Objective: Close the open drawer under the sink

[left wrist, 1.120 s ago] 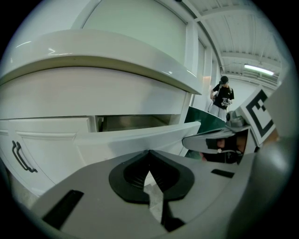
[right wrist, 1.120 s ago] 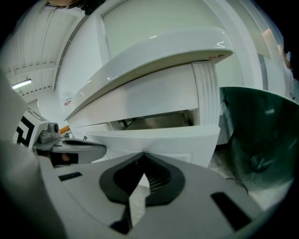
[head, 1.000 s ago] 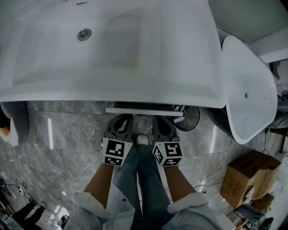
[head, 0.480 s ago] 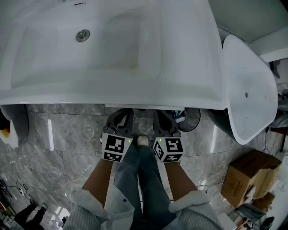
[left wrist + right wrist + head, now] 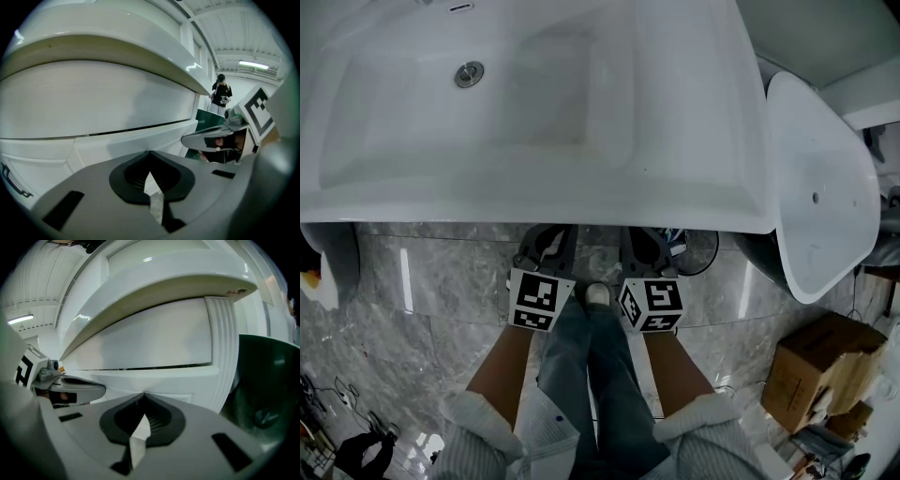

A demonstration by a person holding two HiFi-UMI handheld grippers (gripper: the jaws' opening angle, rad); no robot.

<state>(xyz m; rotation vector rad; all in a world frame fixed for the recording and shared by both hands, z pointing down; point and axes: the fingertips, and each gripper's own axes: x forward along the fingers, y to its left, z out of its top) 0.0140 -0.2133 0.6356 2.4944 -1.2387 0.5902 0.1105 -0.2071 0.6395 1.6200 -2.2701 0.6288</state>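
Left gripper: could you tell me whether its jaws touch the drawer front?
Cannot tell. Left gripper view: the left gripper overlaps the drawer front without plain contact; head view: the sink hides it.

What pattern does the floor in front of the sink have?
The floor is grey with pale marble-like veining and a glossy sheen. It shows best in the head view.

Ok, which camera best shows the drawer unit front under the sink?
The right gripper view: the drawer unit front fills it, seam and right edge included. The left gripper view loses its left end. In the head view the sink hides it.
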